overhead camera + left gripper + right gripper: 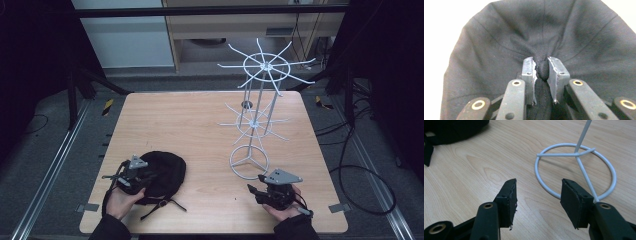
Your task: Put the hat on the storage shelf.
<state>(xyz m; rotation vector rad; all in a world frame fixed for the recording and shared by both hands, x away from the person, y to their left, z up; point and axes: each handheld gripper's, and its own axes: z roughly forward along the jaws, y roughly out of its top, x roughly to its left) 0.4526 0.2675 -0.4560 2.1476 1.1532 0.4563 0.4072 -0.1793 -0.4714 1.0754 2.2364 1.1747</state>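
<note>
A: We've got the left gripper [142, 176] pinched on a fold of the black cap [541, 37]. The cap sits near-left on the table [190, 125], cloth bunched between the pads.

B: And the right gripper [537, 195]?

A: Jaws apart, nothing in them, parked near-right just beside the base ring of the white wire rack [257, 100]. We read that as standing by to steady the rack while we hang the cap on an arm.

Black cap [544, 37] (edges cropped) hides the table beneath.
</note>
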